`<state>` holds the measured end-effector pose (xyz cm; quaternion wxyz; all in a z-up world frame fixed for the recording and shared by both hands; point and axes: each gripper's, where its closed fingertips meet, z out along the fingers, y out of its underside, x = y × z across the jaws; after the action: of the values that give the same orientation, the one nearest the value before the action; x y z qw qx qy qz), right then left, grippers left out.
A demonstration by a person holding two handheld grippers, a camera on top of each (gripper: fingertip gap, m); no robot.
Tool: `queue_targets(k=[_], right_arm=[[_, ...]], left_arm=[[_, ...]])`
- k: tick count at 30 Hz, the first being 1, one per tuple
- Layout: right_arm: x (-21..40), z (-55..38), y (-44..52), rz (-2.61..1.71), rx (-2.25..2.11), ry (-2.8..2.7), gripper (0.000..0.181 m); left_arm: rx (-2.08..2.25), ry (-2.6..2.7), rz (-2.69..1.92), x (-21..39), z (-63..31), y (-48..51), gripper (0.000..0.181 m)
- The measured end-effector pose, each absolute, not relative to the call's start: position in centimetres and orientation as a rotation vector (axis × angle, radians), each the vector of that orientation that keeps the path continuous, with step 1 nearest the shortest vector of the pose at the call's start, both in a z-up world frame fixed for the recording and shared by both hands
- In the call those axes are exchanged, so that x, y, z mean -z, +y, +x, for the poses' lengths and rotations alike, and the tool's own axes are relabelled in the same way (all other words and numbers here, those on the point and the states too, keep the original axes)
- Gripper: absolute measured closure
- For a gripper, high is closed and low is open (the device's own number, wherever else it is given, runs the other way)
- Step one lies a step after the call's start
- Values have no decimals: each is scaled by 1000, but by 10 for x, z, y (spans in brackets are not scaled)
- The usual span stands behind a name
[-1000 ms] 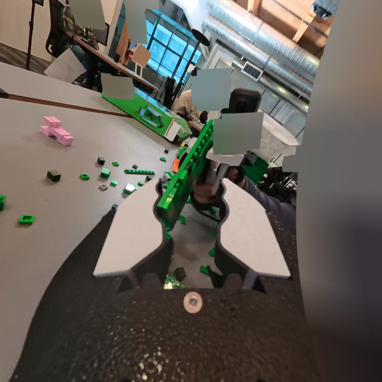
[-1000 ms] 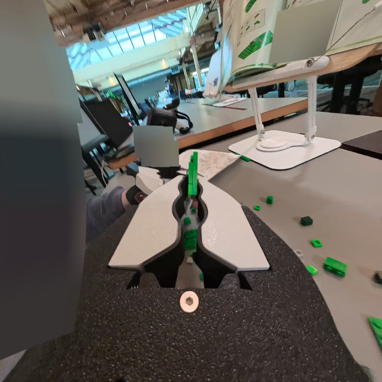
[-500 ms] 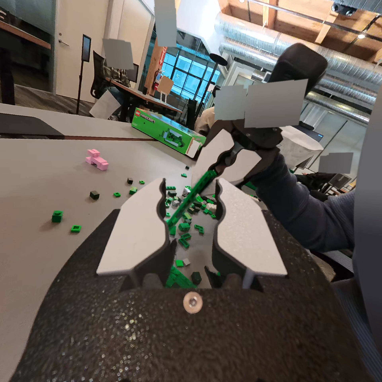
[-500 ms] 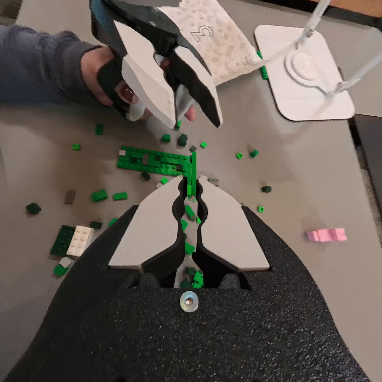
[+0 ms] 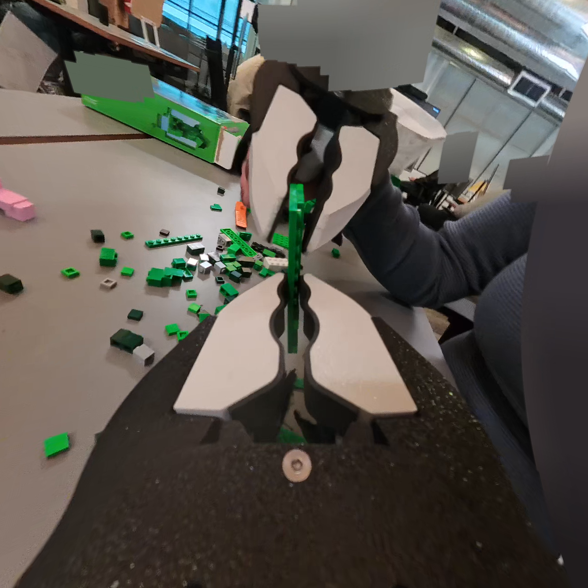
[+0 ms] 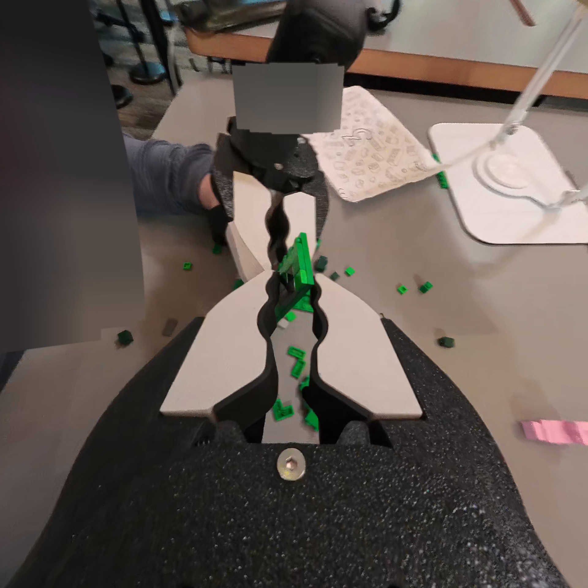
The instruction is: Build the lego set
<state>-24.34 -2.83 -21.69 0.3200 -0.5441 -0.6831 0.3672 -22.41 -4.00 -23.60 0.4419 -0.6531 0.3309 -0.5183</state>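
A long green lego plate [image 5: 294,254] stands on edge above the grey table [image 5: 111,191]. My left gripper [image 5: 294,281] is shut on its near end. My right gripper [image 5: 294,243] faces it from the far side, jaws apart around the plate's other end. In the right wrist view the plate [image 6: 297,267], with small bricks on it, sits tilted between my open right gripper [image 6: 294,280]. The left gripper [image 6: 280,261] clamps it from the opposite side. A gloved hand [image 6: 219,219] holds the left gripper.
A pile of loose green, grey and black bricks [image 5: 222,257] lies to the left. A pink build [image 5: 16,206], an orange separator [image 5: 241,214] and a green box [image 5: 178,127] sit beyond. A white stand base [image 6: 509,191] and a paper bag [image 6: 366,152] lie at far right. The tips of both grippers are at nearly the same place.
The left gripper has closed on the green plate. The right gripper, shut on the plate before, has opened. Both grippers have come closer together, facing each other.
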Motion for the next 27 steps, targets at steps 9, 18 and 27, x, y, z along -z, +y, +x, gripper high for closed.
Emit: queue_targets(k=[9,18,27], right_arm=[[212,-241,0,-1393,-533,-1660,135],[195,-241,-11,-1476,-1142,-1305,164],[197,-244,-14,-1463,-1137,-1308,170]], left_arm=[[1519,477,-1644,231,-245,-19,176],[1437,657,-1605,231,-230,-32,176],[1429,686,-1603,231,-228,-34,176]])
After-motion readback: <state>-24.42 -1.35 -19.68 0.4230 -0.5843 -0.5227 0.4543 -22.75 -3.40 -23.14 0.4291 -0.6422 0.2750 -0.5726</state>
